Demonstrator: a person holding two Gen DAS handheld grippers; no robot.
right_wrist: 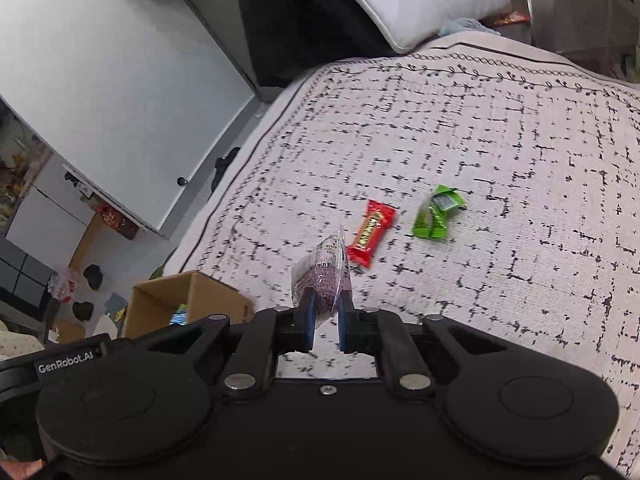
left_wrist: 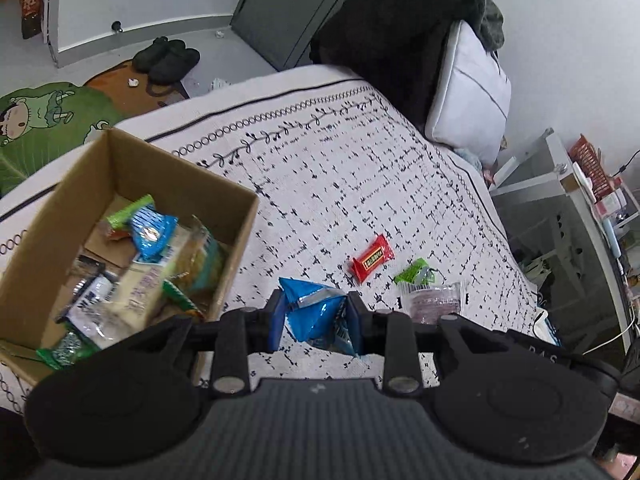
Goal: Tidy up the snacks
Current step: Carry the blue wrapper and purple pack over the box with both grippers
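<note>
Each gripper point(left_wrist: 315, 320) holds one packet — two lie loose.

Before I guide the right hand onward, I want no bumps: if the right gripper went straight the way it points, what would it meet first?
Probably the red rectangular candy bar wrapper on the patterned bedspread; the right gripper pinches a clear purple snack packet. Depth is uncertain.

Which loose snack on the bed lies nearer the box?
The red bar; the green packet lies beyond it, farther from the box. Both lie free of any claw.
</note>
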